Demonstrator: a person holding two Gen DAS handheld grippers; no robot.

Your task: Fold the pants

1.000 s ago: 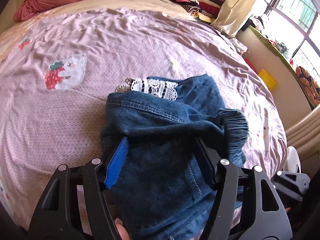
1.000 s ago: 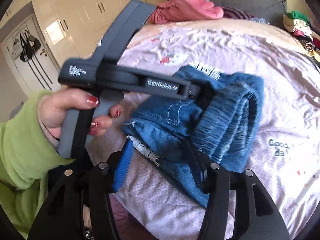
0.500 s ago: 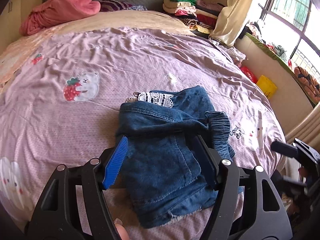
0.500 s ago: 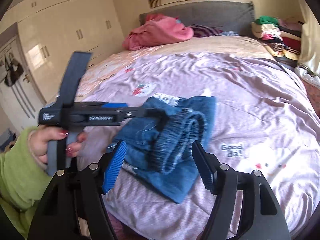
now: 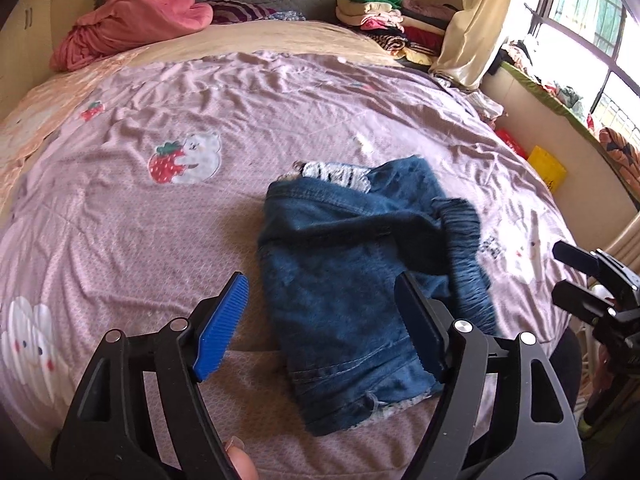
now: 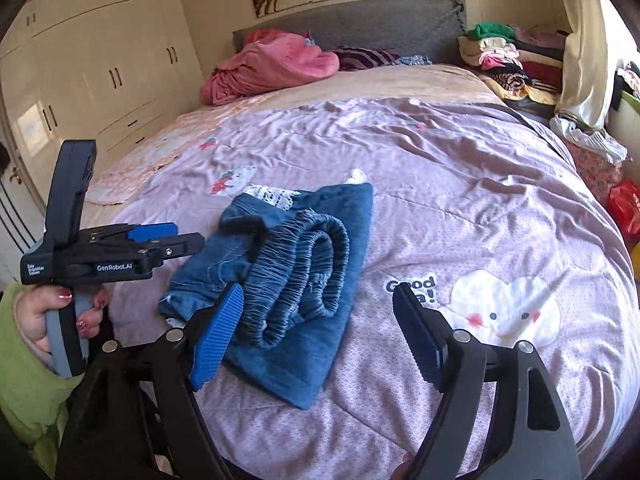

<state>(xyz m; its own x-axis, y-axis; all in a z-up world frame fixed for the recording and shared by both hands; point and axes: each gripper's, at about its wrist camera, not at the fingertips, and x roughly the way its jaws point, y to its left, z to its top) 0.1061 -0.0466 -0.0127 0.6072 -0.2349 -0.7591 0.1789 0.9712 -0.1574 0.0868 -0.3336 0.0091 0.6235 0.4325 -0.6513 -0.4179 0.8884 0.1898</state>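
My left tongs [image 5: 320, 320] are spread wide and hold nothing; the pants [image 5: 360, 280] lie on the bed [image 5: 160, 240] just past their tips, at the centre of the left view. My right tongs [image 6: 318, 320] are also spread and empty, hanging above the near edge of the bundle, which sits left of centre in the right view. In that view my left hand [image 6: 44, 320] grips its tool at the left edge, off the denim.

The pants are a compact packet: legs doubled over, the gathered waistband [image 6: 304, 264] curled on top toward the lower middle, a lace trim [image 6: 268, 196] peeking out at the far end. A raw hem shows at the bottom of the left view.

I judge the folding to be essentially finished, with both tools off the cloth. The waistband sits lumpy and the packet is a little skewed, so if anything remains, it is a tidy-up: I would lower one tool flat onto the top layer to press it, or pinch the loose waistband loop and tuck it square with the edges. Denim this thick should hold its fold, though the elastic may spring up.
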